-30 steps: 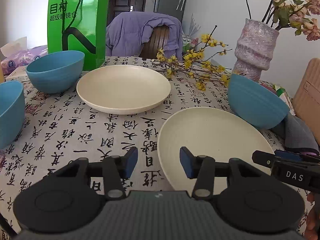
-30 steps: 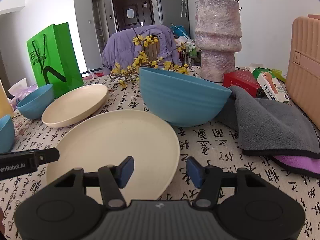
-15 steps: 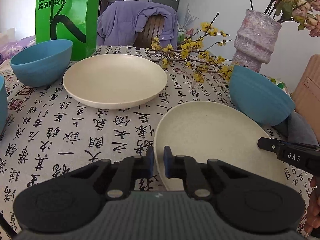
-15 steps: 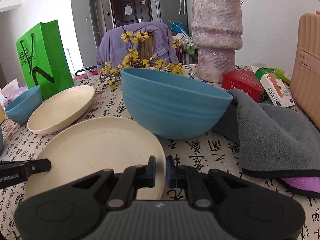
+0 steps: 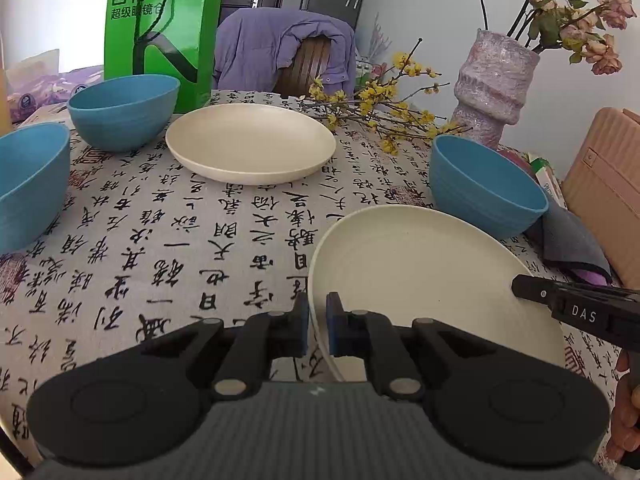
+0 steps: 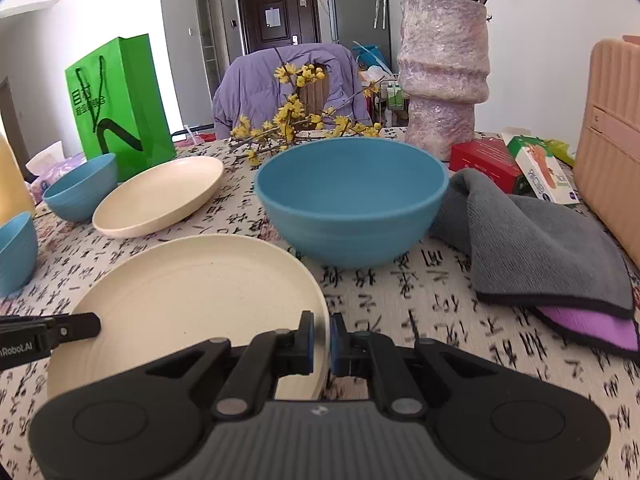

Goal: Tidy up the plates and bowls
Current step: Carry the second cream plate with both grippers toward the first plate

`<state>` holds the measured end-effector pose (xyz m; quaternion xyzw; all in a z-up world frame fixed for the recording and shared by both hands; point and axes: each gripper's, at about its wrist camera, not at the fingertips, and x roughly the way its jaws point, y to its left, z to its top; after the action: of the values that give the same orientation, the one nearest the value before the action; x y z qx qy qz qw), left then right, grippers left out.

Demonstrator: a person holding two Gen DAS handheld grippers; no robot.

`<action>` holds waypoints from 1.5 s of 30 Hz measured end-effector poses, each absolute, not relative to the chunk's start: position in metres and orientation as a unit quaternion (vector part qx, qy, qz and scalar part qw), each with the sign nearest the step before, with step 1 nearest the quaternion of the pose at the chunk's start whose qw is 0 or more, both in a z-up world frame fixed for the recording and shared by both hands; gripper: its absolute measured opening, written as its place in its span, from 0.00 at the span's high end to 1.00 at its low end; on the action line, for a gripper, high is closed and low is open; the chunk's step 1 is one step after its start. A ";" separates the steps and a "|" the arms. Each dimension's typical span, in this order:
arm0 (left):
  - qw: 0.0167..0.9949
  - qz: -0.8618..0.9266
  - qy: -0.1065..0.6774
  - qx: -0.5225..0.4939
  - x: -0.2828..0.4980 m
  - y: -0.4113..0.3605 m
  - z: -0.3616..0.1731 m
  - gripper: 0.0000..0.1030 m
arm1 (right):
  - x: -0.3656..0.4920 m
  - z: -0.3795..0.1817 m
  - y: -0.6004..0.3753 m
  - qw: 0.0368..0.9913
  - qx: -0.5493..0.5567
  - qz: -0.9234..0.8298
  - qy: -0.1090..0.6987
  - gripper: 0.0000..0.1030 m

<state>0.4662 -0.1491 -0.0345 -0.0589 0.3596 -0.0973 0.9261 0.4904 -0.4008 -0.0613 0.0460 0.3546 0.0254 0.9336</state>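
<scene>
A cream plate (image 5: 432, 276) is held by both grippers and lifted a little off the table. My left gripper (image 5: 317, 328) is shut on its left rim. My right gripper (image 6: 320, 340) is shut on its right rim, with the plate (image 6: 192, 300) tilted up. A second cream plate (image 5: 250, 142) lies further back, also in the right wrist view (image 6: 160, 196). A blue bowl (image 6: 352, 200) stands just behind the held plate, also in the left wrist view (image 5: 484, 188). Two more blue bowls (image 5: 122, 110) (image 5: 28, 184) stand at the left.
A green paper bag (image 5: 160, 28) stands at the back left. A pink vase (image 6: 442, 76) with flowers and yellow blossom twigs (image 5: 380, 100) are at the back. A grey cloth (image 6: 532, 248) over a purple one, small boxes (image 6: 486, 164) and a tan case (image 6: 612, 140) sit right.
Both grippers went from open to shut on opposite rims of the near plate and have raised it. The view now looks down into the blue bowl behind it.
</scene>
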 end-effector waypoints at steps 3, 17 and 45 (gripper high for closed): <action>0.928 -0.100 0.352 -0.062 0.439 -0.145 -0.030 0.92 | 0.464 -0.056 -0.398 0.935 0.045 0.026 0.350 0.92; 0.934 -0.109 0.333 -0.067 0.293 -0.120 -0.026 0.92 | 0.308 -0.042 -0.377 0.942 0.036 0.022 0.333 0.92; 0.956 -0.047 0.280 -0.076 0.231 -0.024 -0.001 0.92 | 0.256 -0.019 -0.287 0.947 0.017 0.081 0.311 0.92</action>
<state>0.2307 -0.0235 -0.0010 -0.0760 0.2799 -0.0472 0.9559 0.2555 -0.2875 -0.0191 0.0173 0.3105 0.0815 0.9469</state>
